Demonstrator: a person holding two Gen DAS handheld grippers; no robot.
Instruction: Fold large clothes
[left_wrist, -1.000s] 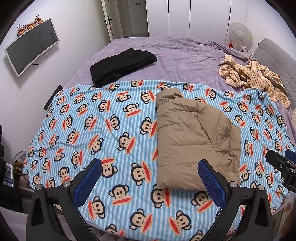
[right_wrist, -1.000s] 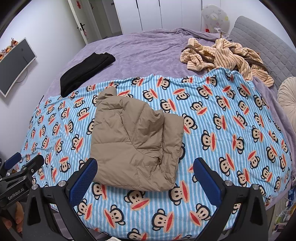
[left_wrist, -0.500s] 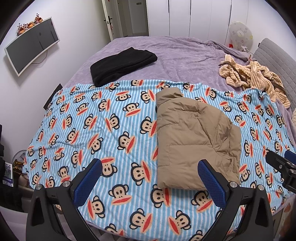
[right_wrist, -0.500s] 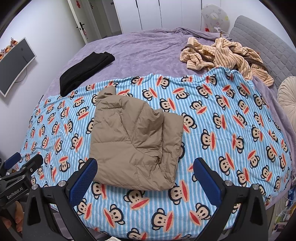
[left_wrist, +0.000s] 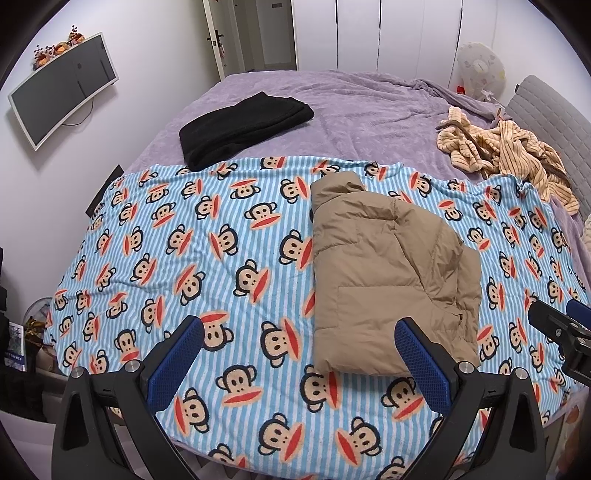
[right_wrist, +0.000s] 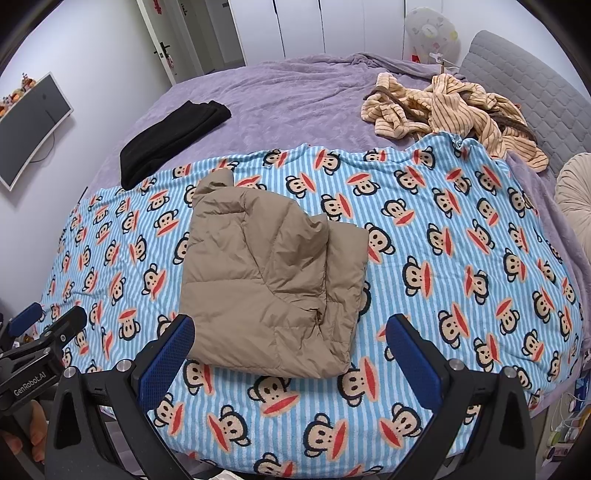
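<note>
Both grippers, left (left_wrist: 301, 354) and right (right_wrist: 291, 349), hang released off the bed's near edge; the puffy folded jacket (right_wrist: 273, 284) may spring open.

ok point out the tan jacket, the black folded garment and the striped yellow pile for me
tan jacket (right_wrist: 266, 280): right wrist view, middle of its folded top panel.
black folded garment (left_wrist: 243, 127): left wrist view, centre of its top surface.
striped yellow pile (right_wrist: 454, 110): right wrist view, middle of the crumpled heap.
</note>
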